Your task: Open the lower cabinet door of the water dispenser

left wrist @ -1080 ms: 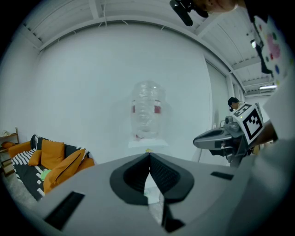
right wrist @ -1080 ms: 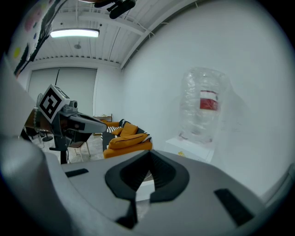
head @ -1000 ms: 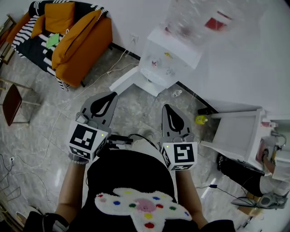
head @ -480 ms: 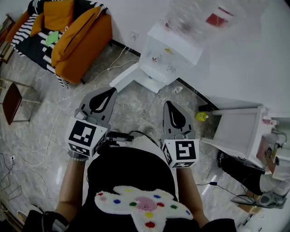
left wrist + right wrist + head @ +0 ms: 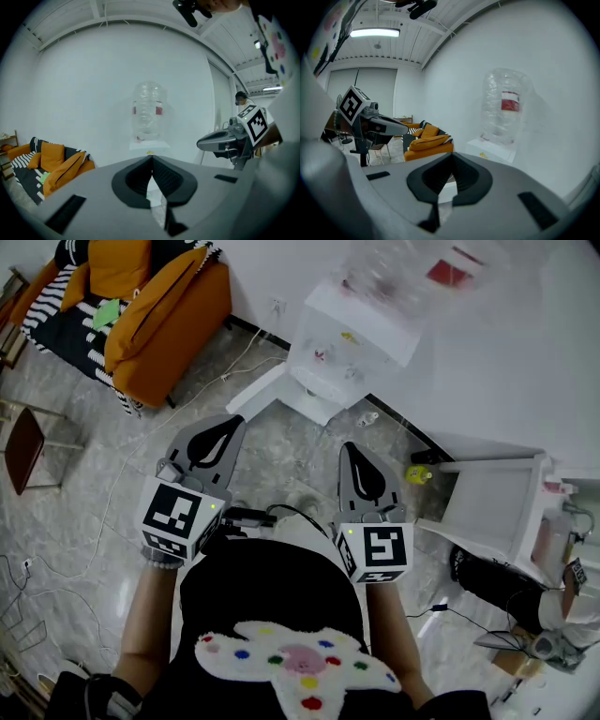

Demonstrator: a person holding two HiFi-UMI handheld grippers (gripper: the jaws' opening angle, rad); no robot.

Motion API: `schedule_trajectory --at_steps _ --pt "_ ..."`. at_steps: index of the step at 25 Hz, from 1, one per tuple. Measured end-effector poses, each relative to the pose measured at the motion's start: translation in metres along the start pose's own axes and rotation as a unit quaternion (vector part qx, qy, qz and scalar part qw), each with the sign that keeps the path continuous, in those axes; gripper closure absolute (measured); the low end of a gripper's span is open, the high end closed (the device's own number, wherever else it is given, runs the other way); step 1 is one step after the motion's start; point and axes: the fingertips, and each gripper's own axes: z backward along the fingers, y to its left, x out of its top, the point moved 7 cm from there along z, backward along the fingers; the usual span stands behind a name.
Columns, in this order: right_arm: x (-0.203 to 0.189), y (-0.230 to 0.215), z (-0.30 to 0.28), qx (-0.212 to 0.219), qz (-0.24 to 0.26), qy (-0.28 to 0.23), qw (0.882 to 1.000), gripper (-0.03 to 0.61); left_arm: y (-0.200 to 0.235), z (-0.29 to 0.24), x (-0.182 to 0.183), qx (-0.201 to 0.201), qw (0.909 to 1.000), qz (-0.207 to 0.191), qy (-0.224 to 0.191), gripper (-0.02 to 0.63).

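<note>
The white water dispenser (image 5: 349, 345) stands against the wall with a clear bottle (image 5: 398, 273) on top. A white panel (image 5: 267, 395) juts from its lower front toward the left and looks like the lower door standing open. My left gripper (image 5: 231, 423) and right gripper (image 5: 350, 450) hover side by side over the floor, well short of the dispenser. Both are shut with nothing between the jaws. In the left gripper view the dispenser (image 5: 149, 145) is straight ahead beyond the gripper (image 5: 152, 159). In the right gripper view the dispenser (image 5: 494, 149) lies ahead to the right of the gripper (image 5: 451, 157).
An orange sofa (image 5: 155, 310) with striped cushions sits at the far left, with a brown chair (image 5: 23, 451) nearer. A white open cabinet (image 5: 487, 507) stands at the right, a small yellow object (image 5: 417, 474) beside it. Cables (image 5: 103, 512) trail over the marble floor.
The head view has shifted a little, so the dispenser sits slightly higher in the picture. Both grippers keep their places and stay shut.
</note>
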Motion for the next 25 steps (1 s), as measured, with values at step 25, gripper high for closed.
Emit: schedule_trajectory --at_steps 25 --pt "-0.0034 0.003 0.0002 0.004 0.003 0.006 1.0 0.577 -0.0013 0.0001 -0.0006 -0.002 1.0 0.0 0.0 0.601"
